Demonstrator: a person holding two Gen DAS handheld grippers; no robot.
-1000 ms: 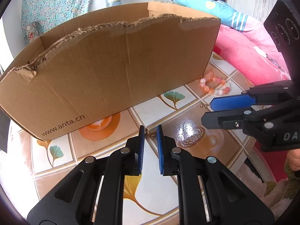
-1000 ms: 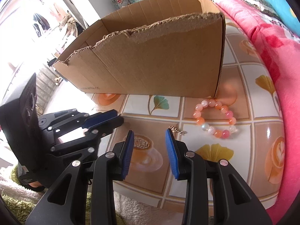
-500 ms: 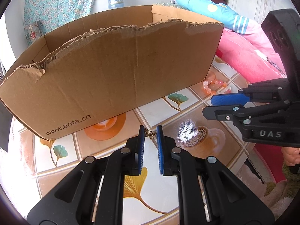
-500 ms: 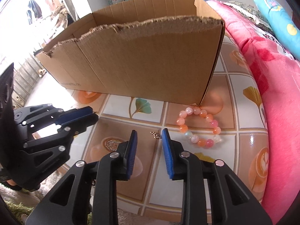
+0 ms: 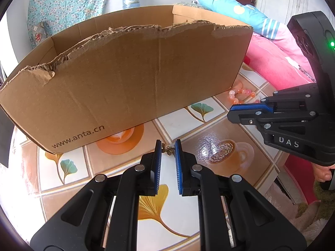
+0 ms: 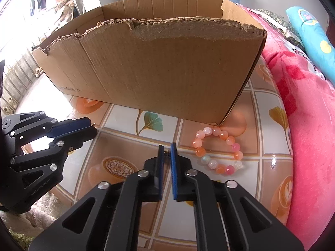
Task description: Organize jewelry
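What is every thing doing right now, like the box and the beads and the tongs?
Cardboard box: open-topped, upright, torn rim.
Bead bracelet: lying loose on the tablecloth, untouched.
Butterfly charm: between the left tongs' tips.
Small chain piece: pinched by the right tongs, just closed.

tiled-pattern tabletop (image 6: 266, 125) with cardboard box (image 6: 167, 67), bead bracelet (image 6: 219, 152), butterfly charm (image 5: 168, 150)

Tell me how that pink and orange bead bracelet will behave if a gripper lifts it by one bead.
The bead bracelet would probably sag into a drooping loop, since it looks like separate beads strung together. The glossy round beads may slip between pads. Pushed across the shiny tablecloth, it would likely slide and deform.
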